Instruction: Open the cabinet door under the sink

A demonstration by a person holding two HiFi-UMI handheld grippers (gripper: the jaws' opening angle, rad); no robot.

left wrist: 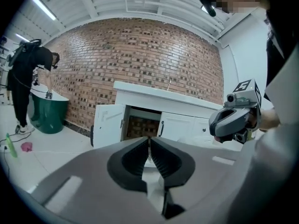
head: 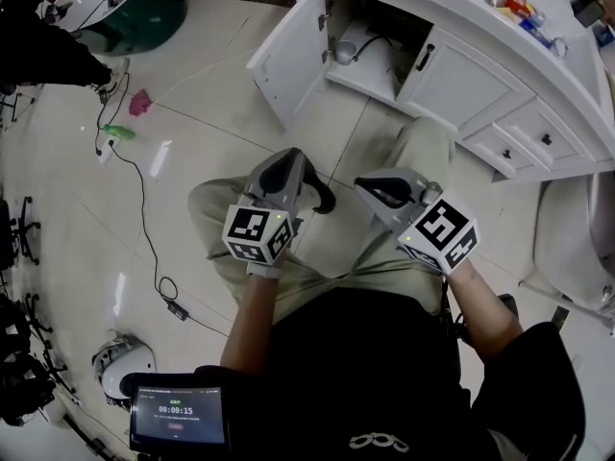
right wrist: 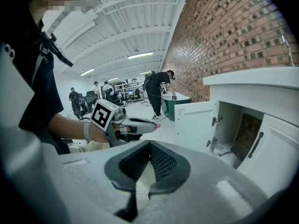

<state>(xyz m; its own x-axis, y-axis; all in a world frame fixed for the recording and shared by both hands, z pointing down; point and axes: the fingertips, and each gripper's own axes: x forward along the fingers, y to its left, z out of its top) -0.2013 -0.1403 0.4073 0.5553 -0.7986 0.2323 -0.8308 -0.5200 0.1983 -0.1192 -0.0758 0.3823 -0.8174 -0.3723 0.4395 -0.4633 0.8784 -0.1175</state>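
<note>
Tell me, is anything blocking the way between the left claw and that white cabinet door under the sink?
Nothing visible does. Only bare floor lies between the left claw and the cabinet door, which already stands swung open.

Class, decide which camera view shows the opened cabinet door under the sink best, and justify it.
The right gripper view: the open door is large there, its inner face and hinges plain. The left gripper view shows the door smaller; the head view sees the door steeply from above.
</note>
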